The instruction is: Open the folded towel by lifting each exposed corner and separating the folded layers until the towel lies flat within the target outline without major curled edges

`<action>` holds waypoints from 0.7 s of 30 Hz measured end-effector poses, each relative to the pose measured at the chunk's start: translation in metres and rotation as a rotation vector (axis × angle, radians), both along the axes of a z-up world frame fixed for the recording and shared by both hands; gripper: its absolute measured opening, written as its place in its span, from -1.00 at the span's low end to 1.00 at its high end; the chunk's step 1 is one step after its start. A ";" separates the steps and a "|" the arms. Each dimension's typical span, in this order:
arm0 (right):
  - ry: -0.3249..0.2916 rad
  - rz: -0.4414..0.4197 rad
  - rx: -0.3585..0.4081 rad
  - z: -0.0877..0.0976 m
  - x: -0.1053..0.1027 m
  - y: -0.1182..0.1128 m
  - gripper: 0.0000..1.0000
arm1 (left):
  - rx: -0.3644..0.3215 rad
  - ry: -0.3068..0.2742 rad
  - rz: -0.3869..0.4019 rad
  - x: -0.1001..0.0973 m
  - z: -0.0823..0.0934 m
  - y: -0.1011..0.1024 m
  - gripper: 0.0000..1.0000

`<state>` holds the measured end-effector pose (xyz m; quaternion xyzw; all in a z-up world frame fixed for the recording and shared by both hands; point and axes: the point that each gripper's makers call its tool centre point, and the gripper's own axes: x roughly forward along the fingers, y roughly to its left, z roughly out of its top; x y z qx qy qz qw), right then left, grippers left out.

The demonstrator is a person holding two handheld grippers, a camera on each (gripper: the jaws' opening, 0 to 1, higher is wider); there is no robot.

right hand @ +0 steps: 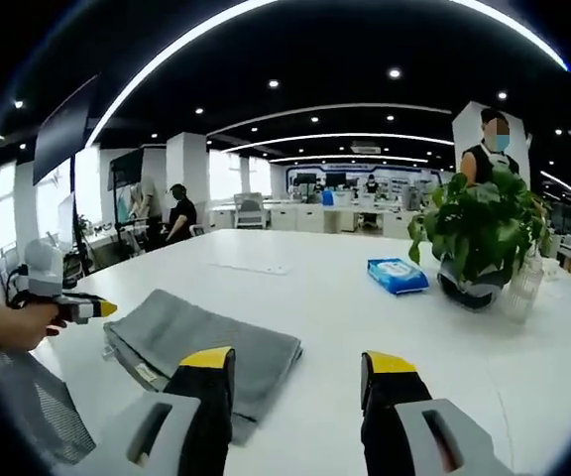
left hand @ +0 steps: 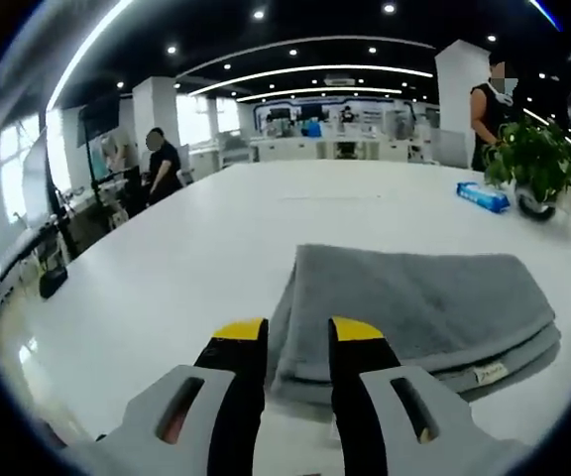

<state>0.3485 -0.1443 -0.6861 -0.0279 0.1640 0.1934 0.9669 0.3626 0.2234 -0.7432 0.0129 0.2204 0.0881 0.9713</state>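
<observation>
I am bringing both tongs, jaws apart, toward the folded grey cloth towel [left hand: 414, 307] on the white worktop [left hand: 186, 258]. Unfolding is not yet begun. Next: left tongs [left hand: 297, 342] pinching its near corner.

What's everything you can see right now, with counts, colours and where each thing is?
towel: one, grey, folded, on the table ahead of the left gripper
table: one, white, large
wipes pack: one, blue, on the table beside the plant
potted plant: one, green leaves, far right of the table
bystanders: several, dark tops, standing beyond the table
left gripper: one, yellow-tipped black jaws, narrowly apart, at the towel's near edge
right gripper: one, same colours, jaws wide apart, over the towel's corner
</observation>
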 end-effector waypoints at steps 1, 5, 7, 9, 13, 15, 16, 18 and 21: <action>0.015 0.033 -0.015 -0.002 -0.002 0.003 -0.04 | 0.005 0.010 -0.012 0.000 -0.002 -0.003 -0.54; 0.021 0.147 -0.110 0.004 0.001 0.008 -0.03 | 0.010 0.022 -0.038 0.000 -0.004 -0.008 -0.52; 0.021 0.182 -0.131 0.008 0.010 0.009 -0.01 | 0.000 0.033 -0.049 0.000 -0.006 -0.012 -0.49; 0.039 0.222 -0.124 0.010 0.023 0.014 -0.03 | -0.004 0.044 -0.054 0.001 -0.010 -0.013 -0.49; 0.088 0.338 -0.068 0.008 0.047 0.038 -0.12 | -0.032 0.075 -0.055 -0.005 -0.018 -0.017 -0.49; 0.108 0.368 -0.036 0.003 0.059 0.050 -0.10 | -0.042 0.092 -0.052 -0.007 -0.021 -0.018 -0.48; 0.128 0.380 -0.038 -0.004 0.065 0.057 -0.09 | -0.046 0.100 -0.050 -0.008 -0.023 -0.018 -0.47; 0.151 0.401 -0.065 -0.017 0.070 0.065 -0.08 | -0.053 0.125 -0.054 -0.008 -0.030 -0.017 -0.46; 0.185 0.436 -0.102 -0.039 0.074 0.081 -0.08 | -0.055 0.138 -0.050 -0.004 -0.036 -0.011 -0.46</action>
